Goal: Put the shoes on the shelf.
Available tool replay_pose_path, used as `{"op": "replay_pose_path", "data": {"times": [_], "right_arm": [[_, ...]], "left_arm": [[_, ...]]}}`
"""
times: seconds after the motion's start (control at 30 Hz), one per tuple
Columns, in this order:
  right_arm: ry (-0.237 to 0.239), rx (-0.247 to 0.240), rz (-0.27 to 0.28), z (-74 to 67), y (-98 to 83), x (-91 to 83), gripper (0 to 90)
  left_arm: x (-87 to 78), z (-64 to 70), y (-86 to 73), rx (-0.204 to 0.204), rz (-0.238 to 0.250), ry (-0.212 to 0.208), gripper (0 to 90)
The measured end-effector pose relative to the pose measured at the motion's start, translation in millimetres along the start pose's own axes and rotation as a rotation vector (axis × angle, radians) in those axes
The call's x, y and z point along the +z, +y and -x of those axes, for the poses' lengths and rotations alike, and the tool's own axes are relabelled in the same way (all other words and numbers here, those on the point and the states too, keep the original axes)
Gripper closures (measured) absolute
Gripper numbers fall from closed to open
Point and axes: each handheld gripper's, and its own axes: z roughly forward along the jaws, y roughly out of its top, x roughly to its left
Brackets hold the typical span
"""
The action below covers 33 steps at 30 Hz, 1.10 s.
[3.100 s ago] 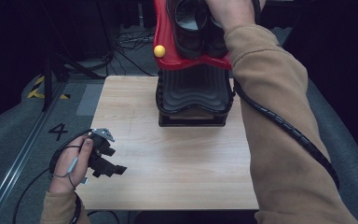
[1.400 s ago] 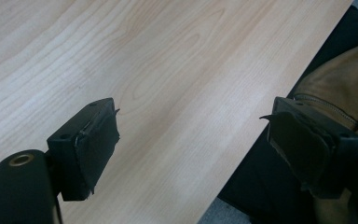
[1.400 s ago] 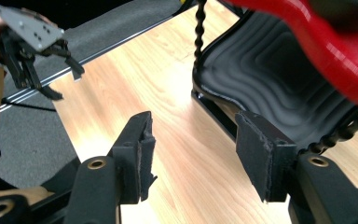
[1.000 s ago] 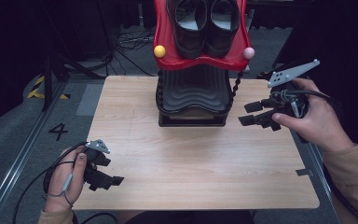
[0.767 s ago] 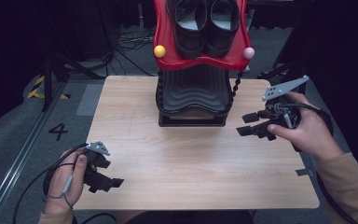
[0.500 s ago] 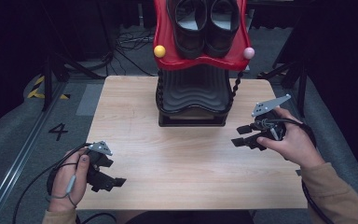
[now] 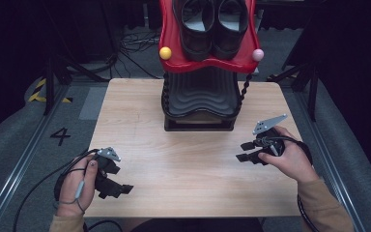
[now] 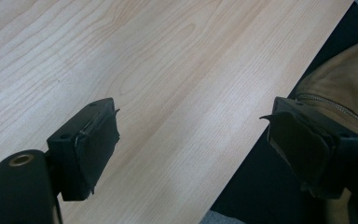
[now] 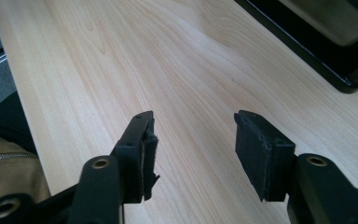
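Note:
My left gripper (image 7: 118,190) rests on the near left part of the wooden table (image 7: 174,159), open, with nothing between its pads (image 8: 93,144). My right gripper (image 7: 241,152) hovers low over the table's right side, in front of and to the right of the black ribbed stand (image 7: 200,96). It is open and its jaws have just been closing a little, with only bare wood between them (image 9: 193,149). A pair of black shoes (image 7: 212,24) sits on the red tray (image 7: 174,48) on top of the stand.
A yellow ball (image 7: 165,52) and a pink ball (image 7: 257,54) sit at the red tray's front corners. A black coiled cord (image 7: 244,89) hangs beside the stand. Dark tripod legs (image 7: 309,82) and cables stand beyond the table's edges. A tan sleeve (image 8: 345,88) lies at the near edge.
My right hand has come down from beside the stand toward the table and nearer the front edge. The left gripper has stayed about where it was.

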Motion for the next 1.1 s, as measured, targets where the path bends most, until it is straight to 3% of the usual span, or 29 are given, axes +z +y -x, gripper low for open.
{"op": "replay_pose_path", "data": {"times": [0.13, 0.37, 0.6, 0.73, 0.8, 0.93, 1.1], "right_arm": [[0.0, 0.008, 0.007, 1.5, -4.2, 7.1, 47.2], [-0.007, 0.048, -0.035, 13.4, -18.4, 23.5, 46.2], [-0.059, 0.112, -0.08, 33.4, -40.9, 37.8, 45.8], [-0.068, 0.13, -0.093, 38.5, -45.6, 38.1, 45.7], [-0.127, 0.163, -0.131, 46.5, -54.6, 34.6, 45.8], [-0.139, 0.191, -0.145, 50.5, -61.9, 34.0, 45.6], [-0.146, 0.191, -0.136, 50.4, -62.3, 33.4, 45.0]], "left_arm": [[4.2, -1.6, -0.1, -0.009, -0.014, 0.002, 16.7], [8.4, -6.3, -1.2, -0.008, -0.011, -0.013, 16.7], [16.3, -16.6, -6.7, -0.036, -0.006, -0.017, 16.7], [16.5, -17.8, -7.7, -0.043, -0.01, -0.018, 16.7], [17.1, -18.9, -8.7, -0.05, -0.022, -0.018, 16.7], [16.8, -18.7, -8.1, -0.048, -0.027, -0.017, 16.7], [16.8, -18.0, -6.8, -0.045, -0.025, -0.019, 16.7]]}}
